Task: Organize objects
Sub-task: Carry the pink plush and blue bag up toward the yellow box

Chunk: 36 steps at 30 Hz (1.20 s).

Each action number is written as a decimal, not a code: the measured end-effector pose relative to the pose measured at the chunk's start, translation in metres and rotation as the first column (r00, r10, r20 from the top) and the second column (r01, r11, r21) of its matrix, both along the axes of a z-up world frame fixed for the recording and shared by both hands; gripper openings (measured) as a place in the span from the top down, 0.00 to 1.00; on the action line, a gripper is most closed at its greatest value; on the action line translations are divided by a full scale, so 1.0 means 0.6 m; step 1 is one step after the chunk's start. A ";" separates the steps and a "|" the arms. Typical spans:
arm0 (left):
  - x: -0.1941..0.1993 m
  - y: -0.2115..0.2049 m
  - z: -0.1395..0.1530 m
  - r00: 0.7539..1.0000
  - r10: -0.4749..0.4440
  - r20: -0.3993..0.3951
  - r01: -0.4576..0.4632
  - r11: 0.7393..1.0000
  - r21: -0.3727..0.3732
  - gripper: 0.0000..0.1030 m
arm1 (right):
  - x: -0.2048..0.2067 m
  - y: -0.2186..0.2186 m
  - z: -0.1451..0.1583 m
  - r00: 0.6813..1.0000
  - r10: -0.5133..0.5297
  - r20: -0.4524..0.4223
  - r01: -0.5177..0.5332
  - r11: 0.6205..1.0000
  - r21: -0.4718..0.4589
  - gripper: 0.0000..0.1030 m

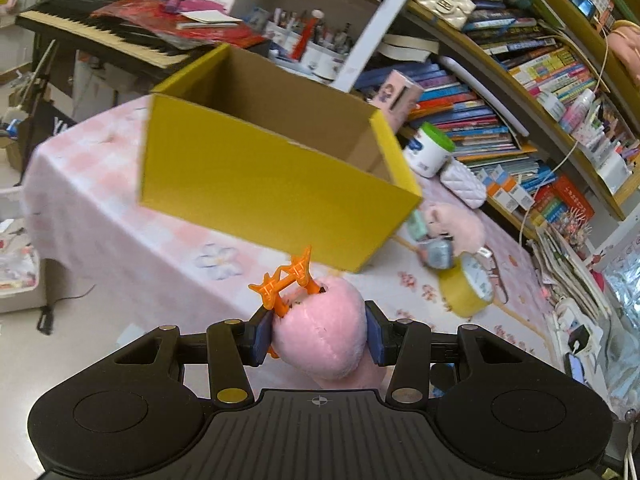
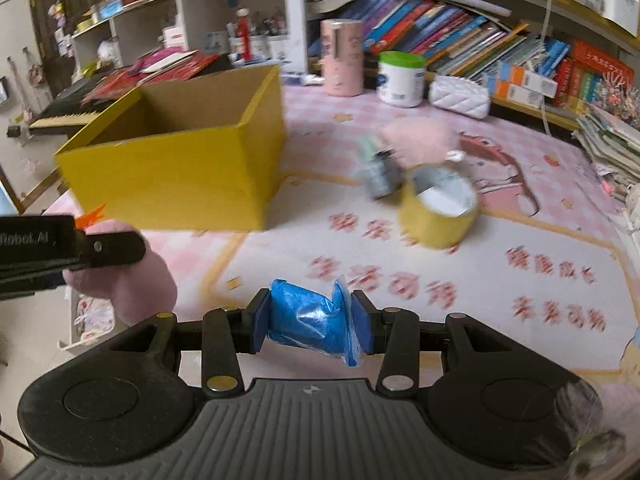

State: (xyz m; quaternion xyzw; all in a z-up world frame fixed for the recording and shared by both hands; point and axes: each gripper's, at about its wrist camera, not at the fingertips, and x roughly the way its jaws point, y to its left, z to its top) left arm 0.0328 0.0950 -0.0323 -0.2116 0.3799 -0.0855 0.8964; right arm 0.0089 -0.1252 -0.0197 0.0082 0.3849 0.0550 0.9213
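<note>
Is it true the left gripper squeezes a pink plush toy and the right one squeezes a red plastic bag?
Not quite. The left gripper does squeeze the pink plush toy, but the plastic bag clamped in the right gripper is blue, not red. The right wrist view shows it pinched between the jaws.

Open box (image 2: 176, 160) sits on the table (image 2: 520, 240) toward its left edge. Right of the box, mid-table: small bottle (image 2: 380, 178), tape roll (image 2: 440, 212) just beside it, plush (image 2: 420, 136) behind both. Along the far edge, before the bookshelf (image 2: 460, 36): cylinder tin (image 2: 343, 56), jar (image 2: 401, 78), quilted pouch (image 2: 460, 98), left to right.
</note>
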 end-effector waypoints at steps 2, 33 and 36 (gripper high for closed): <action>-0.015 0.025 0.000 1.000 0.000 -0.002 0.000 1.000 0.007 0.57 | -0.016 0.026 -0.003 1.000 0.004 -0.004 -0.004 1.000 0.006 0.61; -0.093 0.174 0.026 0.997 0.047 0.062 -0.048 0.999 0.014 0.57 | -0.088 0.194 0.015 0.997 0.056 0.043 -0.057 0.998 0.027 0.61; -0.092 0.174 0.026 0.997 0.042 0.063 -0.042 0.999 0.014 0.57 | -0.086 0.194 0.016 0.998 0.050 0.045 -0.052 0.998 0.026 0.61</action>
